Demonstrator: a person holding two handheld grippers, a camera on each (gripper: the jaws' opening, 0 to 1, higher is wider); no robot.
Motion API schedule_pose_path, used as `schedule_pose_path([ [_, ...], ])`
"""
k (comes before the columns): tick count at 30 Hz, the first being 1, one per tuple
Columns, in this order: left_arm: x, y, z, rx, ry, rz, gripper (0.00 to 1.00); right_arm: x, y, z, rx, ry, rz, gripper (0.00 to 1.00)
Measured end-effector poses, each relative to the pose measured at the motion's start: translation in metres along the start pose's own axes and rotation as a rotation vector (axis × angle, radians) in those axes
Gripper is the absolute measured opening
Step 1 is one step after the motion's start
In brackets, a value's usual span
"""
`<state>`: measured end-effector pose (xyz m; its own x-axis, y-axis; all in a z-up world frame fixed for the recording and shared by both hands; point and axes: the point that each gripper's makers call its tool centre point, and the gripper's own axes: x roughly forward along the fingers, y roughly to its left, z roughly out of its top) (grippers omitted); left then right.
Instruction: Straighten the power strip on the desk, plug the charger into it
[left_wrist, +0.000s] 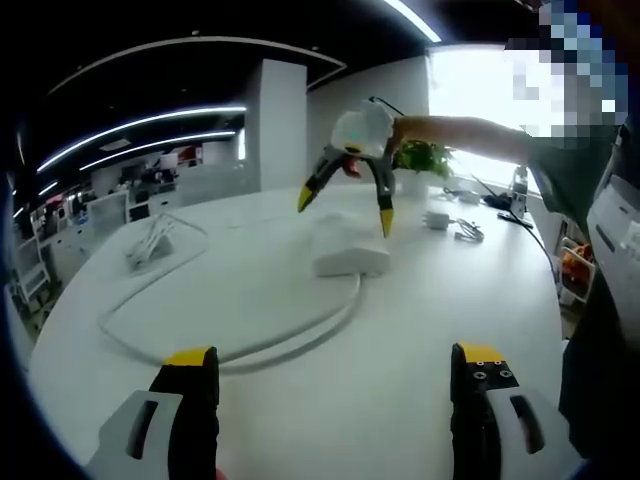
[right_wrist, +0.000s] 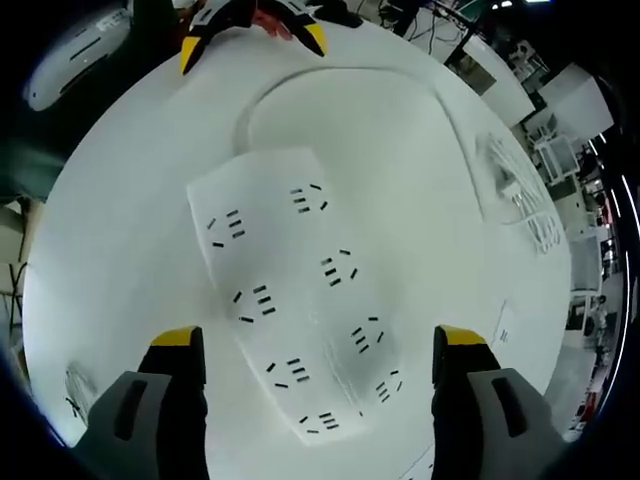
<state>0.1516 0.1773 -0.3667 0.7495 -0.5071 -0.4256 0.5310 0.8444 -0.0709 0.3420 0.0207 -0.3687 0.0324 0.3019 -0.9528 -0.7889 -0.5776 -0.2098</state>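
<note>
1. We start at the left of the left gripper view, where a coiled white cable lies on the round white desk, and the power strip's cord loops across the near surface.
2. Our left gripper hangs low over the desk, yellow-tipped jaws spread wide, nothing between them.
3. Mid-frame, the power strip lies flat on the desk, and the right gripper hovers just above it, jaws splayed apart and empty.
4. Further right, the white charger sits with its small cable, near a green plant at the desk's far edge.
5. Over to the right gripper view: the power strip lies slanted between and just beyond our right gripper, whose jaws stand wide, released, on either side of it. We cannot tell whether they touch it.
6. At the top, the left gripper shows with open yellow tips; the cord arcs across the desk.
</note>
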Motion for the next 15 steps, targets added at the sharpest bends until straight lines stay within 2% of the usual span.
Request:
schedule_pose_path([
  [15,-0.0002,0.0044,-0.0016,-0.013,0.001,0.013,0.99,0.0079,-0.0003,-0.0011,-0.009,0.007,0.030,0.88],
])
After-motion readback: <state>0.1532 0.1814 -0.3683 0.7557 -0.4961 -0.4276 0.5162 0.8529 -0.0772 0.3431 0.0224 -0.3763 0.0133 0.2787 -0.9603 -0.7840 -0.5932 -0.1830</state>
